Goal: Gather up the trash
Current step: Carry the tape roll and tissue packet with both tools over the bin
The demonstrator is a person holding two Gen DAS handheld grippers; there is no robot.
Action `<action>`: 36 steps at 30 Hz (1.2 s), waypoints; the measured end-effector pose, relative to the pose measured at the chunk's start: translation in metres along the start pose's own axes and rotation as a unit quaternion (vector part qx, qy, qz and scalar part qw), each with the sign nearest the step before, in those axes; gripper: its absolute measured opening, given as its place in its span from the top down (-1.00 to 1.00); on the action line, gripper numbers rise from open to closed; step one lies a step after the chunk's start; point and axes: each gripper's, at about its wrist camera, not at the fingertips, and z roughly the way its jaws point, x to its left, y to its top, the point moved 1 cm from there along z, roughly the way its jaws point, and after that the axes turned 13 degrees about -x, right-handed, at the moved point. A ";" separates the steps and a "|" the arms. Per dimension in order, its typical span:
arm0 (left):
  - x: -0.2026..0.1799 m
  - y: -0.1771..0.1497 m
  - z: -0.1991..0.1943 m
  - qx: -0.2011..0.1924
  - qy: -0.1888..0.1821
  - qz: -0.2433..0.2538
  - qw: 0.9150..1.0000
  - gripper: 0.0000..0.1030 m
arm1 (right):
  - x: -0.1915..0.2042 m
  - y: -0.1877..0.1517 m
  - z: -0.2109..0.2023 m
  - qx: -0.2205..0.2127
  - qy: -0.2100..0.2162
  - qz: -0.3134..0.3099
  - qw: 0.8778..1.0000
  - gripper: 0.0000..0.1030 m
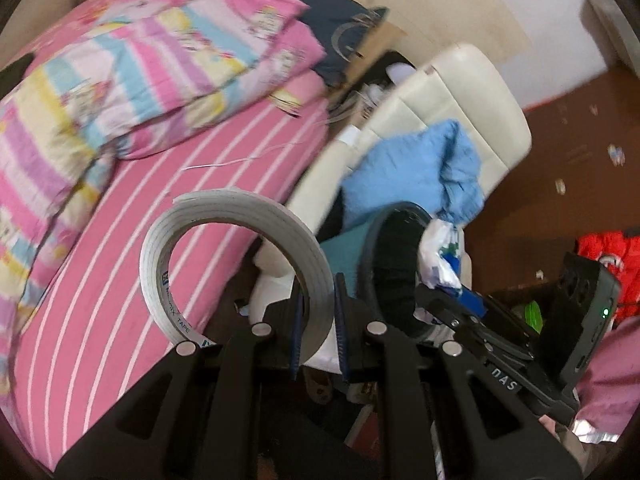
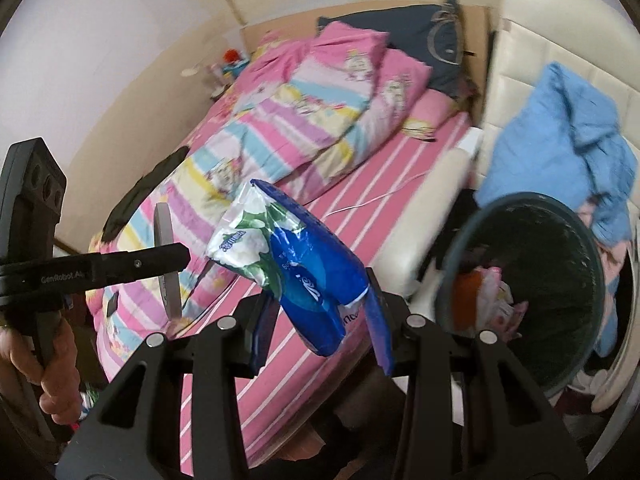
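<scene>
Pink striped bedding [image 2: 404,168] is filling most of this bedroom, and over it the two pieces of trash are hanging in the air. Clamped in the right gripper [image 2: 320,320], a crumpled blue and white tissue wrapper [image 2: 296,264] is sticking up and leftward between the blue pads, above the near edge of the bed. To its left, the left gripper [image 1: 318,320] is pinching the rim of a white tape roll [image 1: 240,264], jaws pressed together on the thin band, the ring standing upright over the stripes; seen from the right wrist camera the roll is showing edge-on. A hand [image 2: 44,356] is gripping that tool's handle at the near left. Just right of the wrapper, a dark round trash bin [image 2: 528,288] is tilting its mouth toward me, with orange and pale scraps lying inside. Behind the bin, a cream padded chair [image 2: 560,40] is carrying a heap of light blue cloth [image 2: 560,144]. Farther off, a folded pink cartoon quilt [image 2: 320,112] and a dark blue pillow [image 2: 424,40] are lying at the head of the bed, against a beige wall.
</scene>
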 end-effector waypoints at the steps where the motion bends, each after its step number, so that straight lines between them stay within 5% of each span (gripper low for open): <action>1: -0.007 0.000 0.007 0.006 -0.004 0.005 1.000 0.73 | -0.011 0.001 -0.003 -0.002 -0.004 0.008 1.000 0.20; 17: -0.145 -0.037 0.121 0.121 -0.068 0.112 0.984 0.73 | -0.168 -0.024 -0.052 -0.014 -0.086 0.132 0.987 0.19; 36: -0.188 -0.059 0.211 0.201 -0.061 0.154 0.965 0.71 | -0.234 -0.041 -0.032 0.010 -0.104 0.184 0.977 0.05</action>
